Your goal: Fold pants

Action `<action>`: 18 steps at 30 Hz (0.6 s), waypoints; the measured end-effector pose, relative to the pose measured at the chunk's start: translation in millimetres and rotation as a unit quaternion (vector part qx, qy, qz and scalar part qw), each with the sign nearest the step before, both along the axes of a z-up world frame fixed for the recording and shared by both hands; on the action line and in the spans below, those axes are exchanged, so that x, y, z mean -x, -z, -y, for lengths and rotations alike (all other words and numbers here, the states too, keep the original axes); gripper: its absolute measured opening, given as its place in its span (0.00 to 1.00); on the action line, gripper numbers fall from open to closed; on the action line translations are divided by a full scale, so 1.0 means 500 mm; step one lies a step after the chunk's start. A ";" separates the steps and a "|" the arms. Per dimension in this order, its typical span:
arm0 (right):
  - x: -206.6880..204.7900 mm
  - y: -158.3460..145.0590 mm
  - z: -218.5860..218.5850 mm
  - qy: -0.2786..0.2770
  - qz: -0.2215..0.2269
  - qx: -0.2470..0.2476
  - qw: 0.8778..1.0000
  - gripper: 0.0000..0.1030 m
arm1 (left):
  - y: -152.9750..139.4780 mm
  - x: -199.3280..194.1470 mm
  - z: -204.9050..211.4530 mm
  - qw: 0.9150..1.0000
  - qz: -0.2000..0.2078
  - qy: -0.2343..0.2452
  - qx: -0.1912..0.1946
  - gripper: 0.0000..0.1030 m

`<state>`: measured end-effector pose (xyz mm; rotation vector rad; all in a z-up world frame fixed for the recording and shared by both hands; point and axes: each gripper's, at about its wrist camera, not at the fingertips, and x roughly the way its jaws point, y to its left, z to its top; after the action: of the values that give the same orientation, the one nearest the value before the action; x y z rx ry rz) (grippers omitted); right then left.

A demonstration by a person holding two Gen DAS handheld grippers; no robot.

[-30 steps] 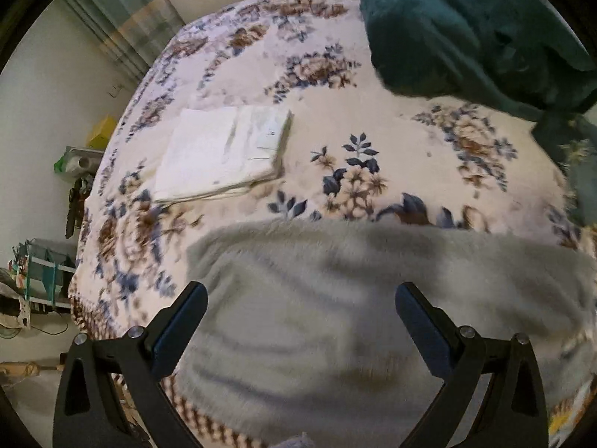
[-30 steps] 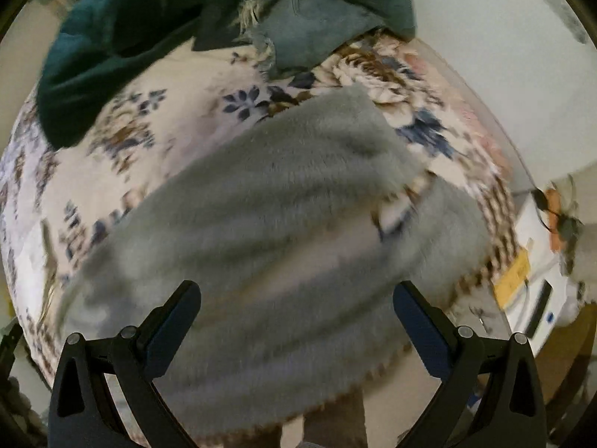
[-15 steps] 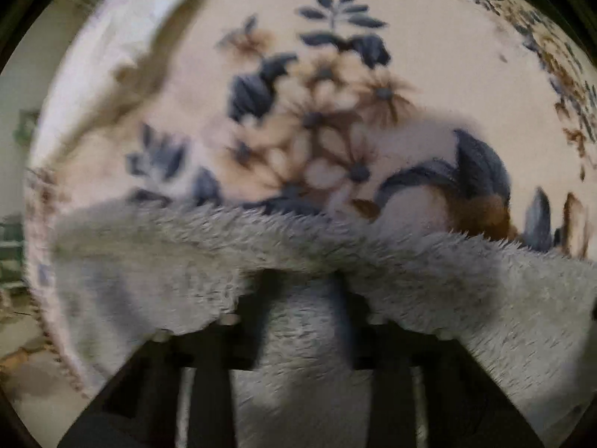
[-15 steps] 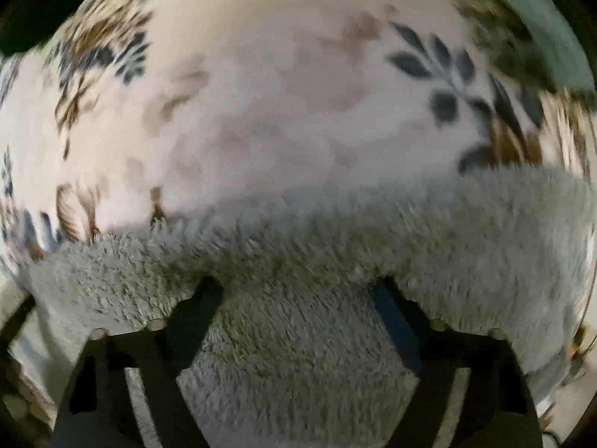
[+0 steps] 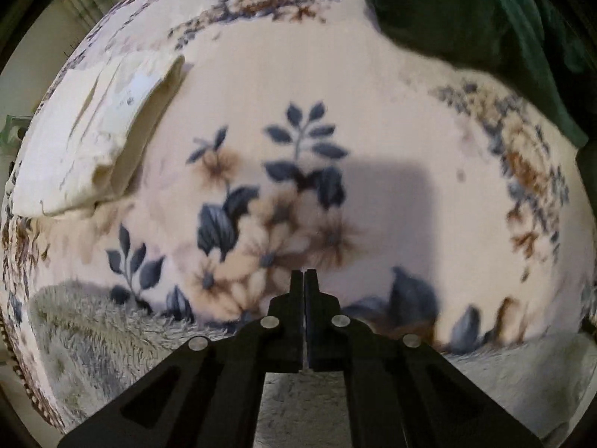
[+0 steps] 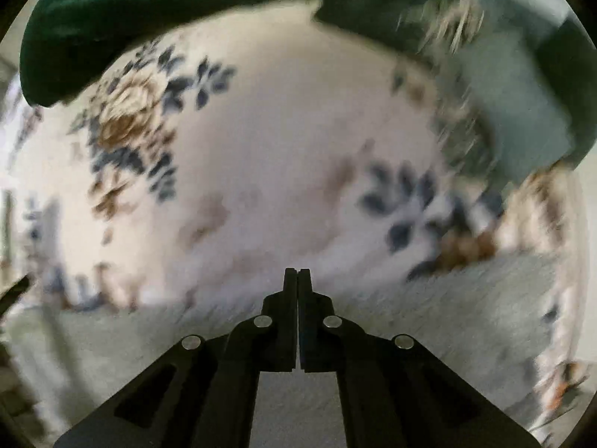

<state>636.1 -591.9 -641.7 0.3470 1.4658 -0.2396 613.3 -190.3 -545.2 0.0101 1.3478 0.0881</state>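
The grey fleece pants (image 5: 93,336) lie along the near edge of the floral bedspread (image 5: 298,93). Their fuzzy edge runs under both pairs of fingers. My left gripper (image 5: 304,272) is shut, its tips reaching just past that edge, with grey pile gathered beneath them. In the blurred right wrist view the pants (image 6: 466,317) fill the lower part of the picture. My right gripper (image 6: 297,270) is shut at their edge in the same way. No cloth shows at the very tips of either pair.
A folded white cloth (image 5: 93,138) lies on the bed at the left. A dark green blanket (image 5: 485,18) is heaped at the far right, and it shows again as a dark green heap (image 6: 149,7). Beside it lies a pale grey-green garment (image 6: 515,104).
Both grippers came down wide open onto the pants' far edge and closed on the pile. Since then both views have pulled back from the bed, showing more of it.
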 end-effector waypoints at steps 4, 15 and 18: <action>0.111 -0.028 0.085 0.045 -0.014 -0.065 0.997 0.72 | -0.049 0.060 0.040 0.999 0.012 0.030 -0.011 0.02; 0.720 -0.039 0.422 0.265 -0.085 0.017 0.960 0.78 | -0.030 0.334 0.144 0.996 -0.049 0.034 0.070 0.71; 0.794 0.034 0.484 0.289 -0.124 -0.028 0.949 0.77 | 0.010 0.387 0.173 0.993 -0.086 0.035 0.069 0.71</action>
<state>239.0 -834.0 -658.5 0.8155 1.5903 -0.7345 419.9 -277.0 -550.1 -0.0525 1.5224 -0.0659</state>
